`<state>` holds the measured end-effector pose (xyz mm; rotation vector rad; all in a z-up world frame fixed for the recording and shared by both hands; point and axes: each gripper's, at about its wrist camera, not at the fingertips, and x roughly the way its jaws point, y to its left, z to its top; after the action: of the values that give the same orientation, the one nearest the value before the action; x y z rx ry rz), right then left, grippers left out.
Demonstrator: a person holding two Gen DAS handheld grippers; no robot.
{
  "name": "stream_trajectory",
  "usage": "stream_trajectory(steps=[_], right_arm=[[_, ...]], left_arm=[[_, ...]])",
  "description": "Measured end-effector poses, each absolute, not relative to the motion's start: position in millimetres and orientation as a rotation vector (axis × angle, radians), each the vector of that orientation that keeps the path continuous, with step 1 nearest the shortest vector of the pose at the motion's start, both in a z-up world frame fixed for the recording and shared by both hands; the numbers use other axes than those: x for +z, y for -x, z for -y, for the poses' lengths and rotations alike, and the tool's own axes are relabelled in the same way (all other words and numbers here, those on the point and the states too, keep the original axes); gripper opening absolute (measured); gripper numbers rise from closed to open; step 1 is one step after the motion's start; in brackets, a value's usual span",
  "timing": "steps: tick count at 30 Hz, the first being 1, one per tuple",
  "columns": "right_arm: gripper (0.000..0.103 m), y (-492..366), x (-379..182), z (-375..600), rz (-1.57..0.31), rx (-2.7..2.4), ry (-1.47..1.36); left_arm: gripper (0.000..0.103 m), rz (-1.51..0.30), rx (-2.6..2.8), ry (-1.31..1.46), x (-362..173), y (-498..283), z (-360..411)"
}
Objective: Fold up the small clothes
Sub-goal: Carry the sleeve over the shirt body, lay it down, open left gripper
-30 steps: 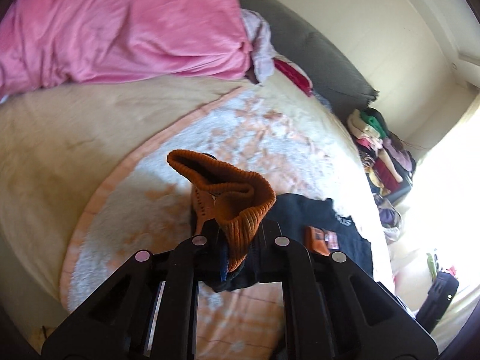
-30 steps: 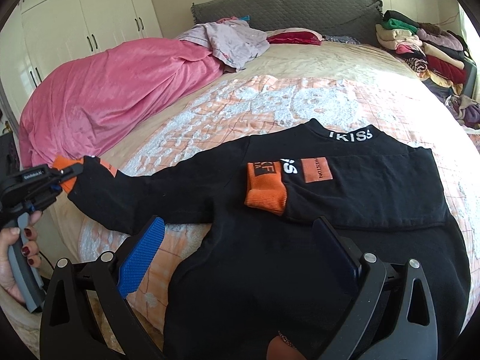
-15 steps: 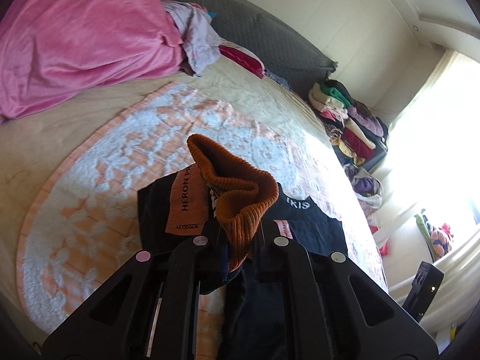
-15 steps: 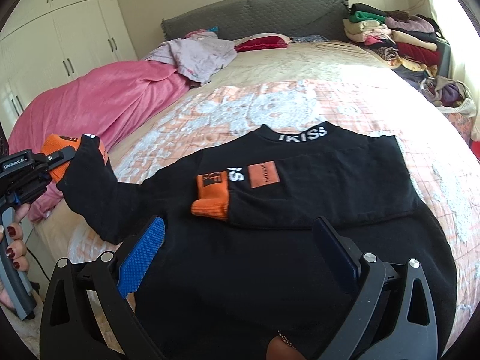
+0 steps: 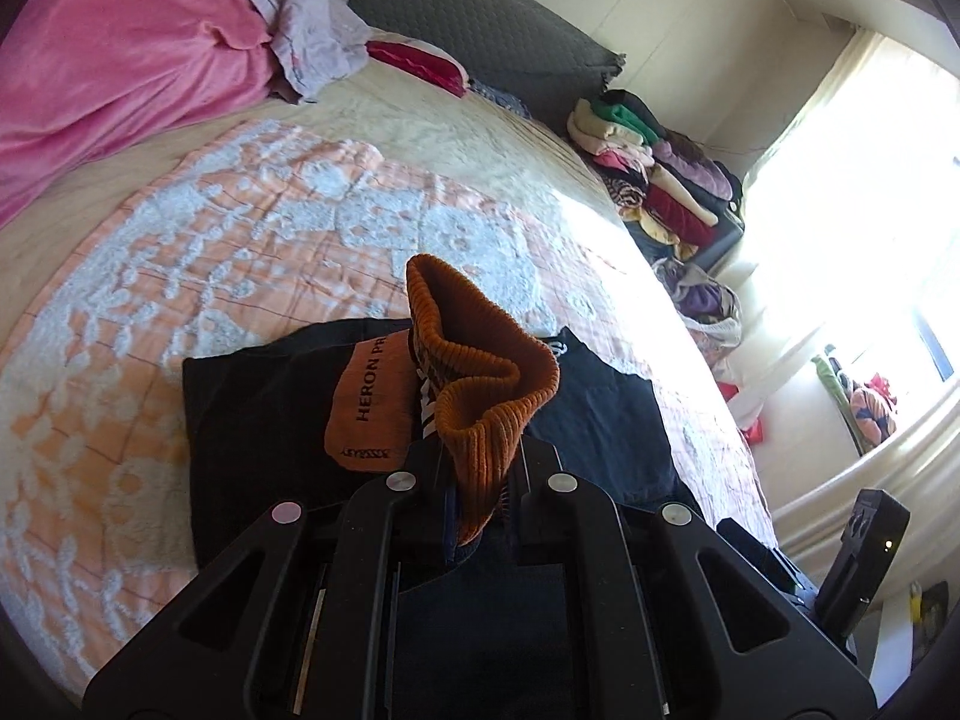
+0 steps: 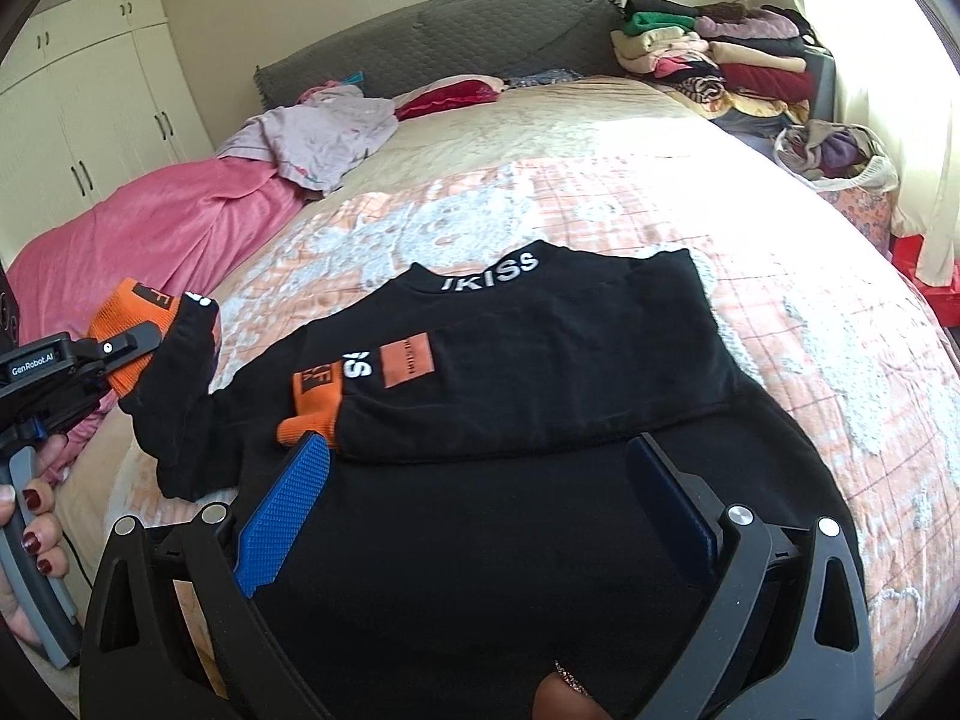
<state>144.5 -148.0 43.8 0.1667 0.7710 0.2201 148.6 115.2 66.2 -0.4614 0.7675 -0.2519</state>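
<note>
A small black sweatshirt [image 6: 540,420] with orange cuffs lies front up on the bed; its right sleeve is folded across the chest, with the orange cuff [image 6: 312,408] on the body. My left gripper [image 5: 480,480] is shut on the other sleeve's orange cuff [image 5: 480,396] and holds it lifted above the shirt's left side; it also shows in the right wrist view [image 6: 120,348]. My right gripper [image 6: 474,504] is open and empty, low over the shirt's hem, with blue pads [image 6: 282,510] on either side.
A peach and white patterned blanket [image 6: 780,312] covers the bed. A pink blanket [image 6: 150,228] and a lilac garment [image 6: 324,132] lie at the far left. A stack of folded clothes [image 6: 720,60] and a bag of clothes [image 6: 840,156] stand at the far right.
My left gripper has carried the orange cuff inward toward the shirt's body, so the left sleeve bends over. The right gripper has stayed open over the hem.
</note>
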Motion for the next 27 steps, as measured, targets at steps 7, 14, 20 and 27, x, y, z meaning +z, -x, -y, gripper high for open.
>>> stream_trajectory(steps=[7,14,20,27], right_arm=[[0.098,-144,38,173,-0.777,0.17,-0.192],[0.098,-144,31,190,-0.79,0.129,-0.222],[0.098,-144,29,192,-0.796,0.114,-0.224],[0.098,-146,25,182,-0.811,0.13,-0.214]], left_arm=[[0.005,-0.834,-0.305,0.42,43,-161,-81],[0.007,-0.888,-0.341,0.386,22,-165,-56],[0.04,-0.926,-0.4,0.357,9,-159,-42],[0.062,-0.902,-0.411,0.33,17,-147,-51]])
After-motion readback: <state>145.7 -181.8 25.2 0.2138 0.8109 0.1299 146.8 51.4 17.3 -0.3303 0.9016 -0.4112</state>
